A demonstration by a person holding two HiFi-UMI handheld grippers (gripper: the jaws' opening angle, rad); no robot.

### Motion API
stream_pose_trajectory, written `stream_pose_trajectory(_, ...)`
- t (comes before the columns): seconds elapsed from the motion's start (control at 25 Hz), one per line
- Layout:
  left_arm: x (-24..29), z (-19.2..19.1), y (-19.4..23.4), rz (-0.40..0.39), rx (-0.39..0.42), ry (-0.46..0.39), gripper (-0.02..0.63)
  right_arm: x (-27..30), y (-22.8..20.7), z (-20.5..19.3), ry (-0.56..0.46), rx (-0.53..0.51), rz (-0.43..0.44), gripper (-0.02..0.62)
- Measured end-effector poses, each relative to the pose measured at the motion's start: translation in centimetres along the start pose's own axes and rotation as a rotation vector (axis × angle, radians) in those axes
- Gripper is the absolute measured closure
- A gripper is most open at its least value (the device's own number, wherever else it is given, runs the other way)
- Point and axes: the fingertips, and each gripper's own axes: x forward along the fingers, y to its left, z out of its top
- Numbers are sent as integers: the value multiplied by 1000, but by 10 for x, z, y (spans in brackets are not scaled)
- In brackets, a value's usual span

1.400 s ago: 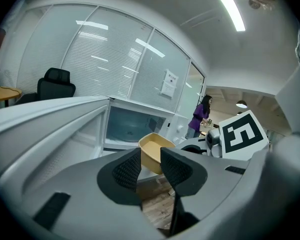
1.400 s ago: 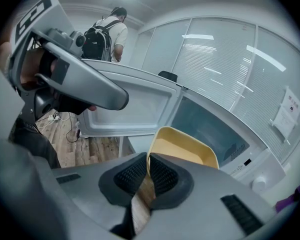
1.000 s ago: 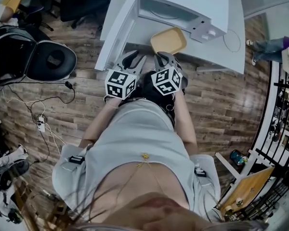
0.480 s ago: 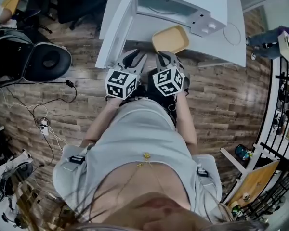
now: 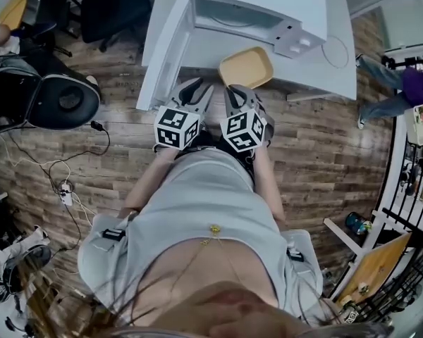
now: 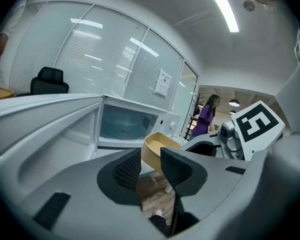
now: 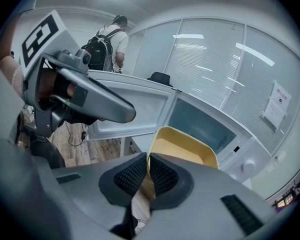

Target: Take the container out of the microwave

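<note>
Yellow container (image 5: 245, 67) is out of the microwave (image 5: 268, 9), right in front of the open cavity and over the near edge of the white table (image 5: 338, 69). Can't tell from any view if its bottom touches the tabletop or hangs just above it. The right gripper (image 5: 238, 96) has it. In the right gripper view the jaws are squeezed together on the container's near wall, one pad inside the rim and one outside, no gap to speak of. The left gripper (image 5: 195, 94) sits just beside it on the left, marker cubes nearly shoulder to shoulder. Its jaws stand apart and the pads aren't holding anything. Through the gap in the left gripper view you mostly see wooden floor (image 5: 317, 139), with the container just past the tips and a bit to the right, apparently not touching them. The microwave door (image 5: 162, 48) is swung open to the left, running down toward the near edge of the table. Off at the far right of the left gripper view there's a person (image 6: 206, 116) in purple, well apart from all this.
</note>
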Motion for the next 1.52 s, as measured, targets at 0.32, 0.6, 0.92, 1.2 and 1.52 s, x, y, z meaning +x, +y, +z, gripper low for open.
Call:
stream_pose_trajectory(0.32,7,-4,-7,-7,1,11,483,-3,2,-8,9,21,12,563)
stream_pose_trajectory(0.6,9,-6,-10,-11,0,23,483,-6,0,-10,12,41,16,563)
stream_pose_trajectory(0.92,9,-8,-9,-9,2,34,483,-5,-3,-9,10,45,17,563)
stream_pose_trajectory(1.2,9,-8,-8,-13,6,36,483,-5,1,-10,16,55,25,563)
stream_pose_trajectory(1.52,10,-10,-8,-20,5,44,483,-4,0,-10,21,53,18,563)
